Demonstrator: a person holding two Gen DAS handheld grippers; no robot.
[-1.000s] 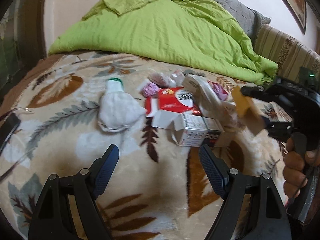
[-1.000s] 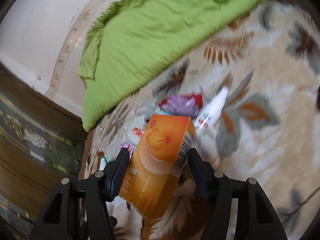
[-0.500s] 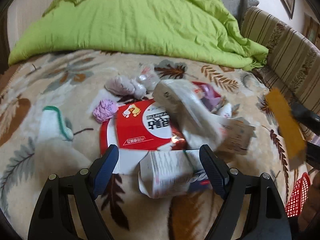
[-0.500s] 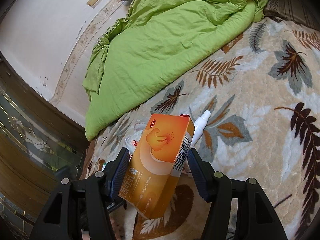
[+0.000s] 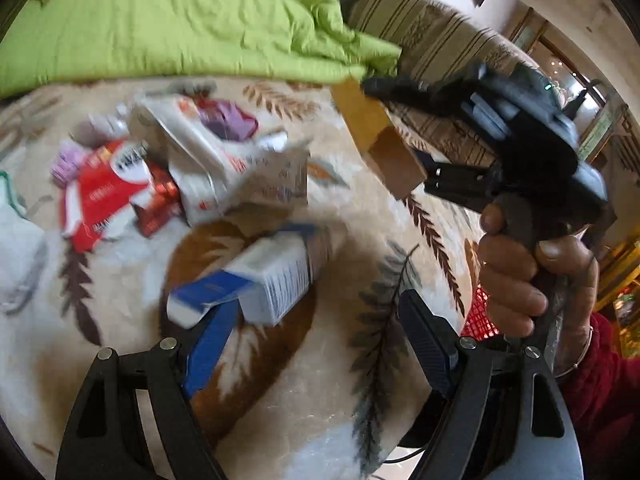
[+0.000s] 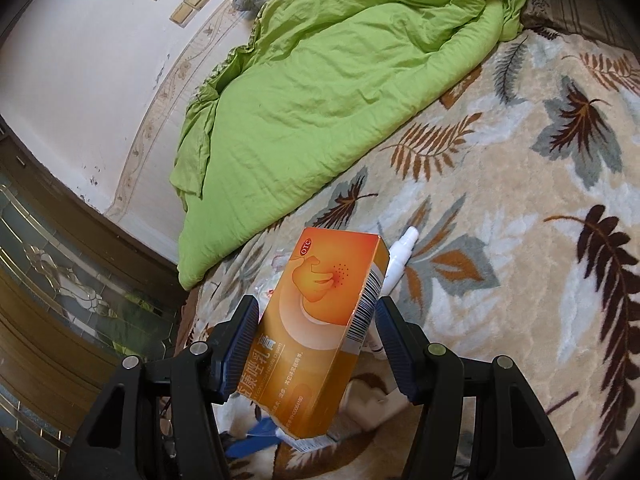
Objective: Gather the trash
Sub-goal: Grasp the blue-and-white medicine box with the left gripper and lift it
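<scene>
In the left wrist view a blurred white and blue carton (image 5: 264, 288) lies on the leaf-patterned blanket (image 5: 304, 412), just ahead of my open left gripper (image 5: 320, 344); its blue flap reaches the left fingertip. Behind it sits a trash pile: a red packet (image 5: 108, 192), white wrappers (image 5: 208, 160) and a purple wrapper (image 5: 228, 120). My right gripper (image 6: 316, 344) is shut on an orange medicine box (image 6: 320, 320). That box (image 5: 376, 140) also shows at the upper right of the left wrist view, held above the blanket by the right gripper (image 5: 408, 132) in a person's hand (image 5: 516, 264).
A crumpled green quilt (image 6: 328, 88) covers the far side of the bed. A white spray bottle (image 6: 400, 260) lies behind the orange box. A red mesh basket (image 5: 480, 312) shows below the bed edge by the hand. A striped cushion (image 5: 436, 40) sits at the back right.
The left gripper has swung right and closer to the white and blue carton, which now lies by its left finger. The right gripper still holds the orange box, now steadier over the blanket.
</scene>
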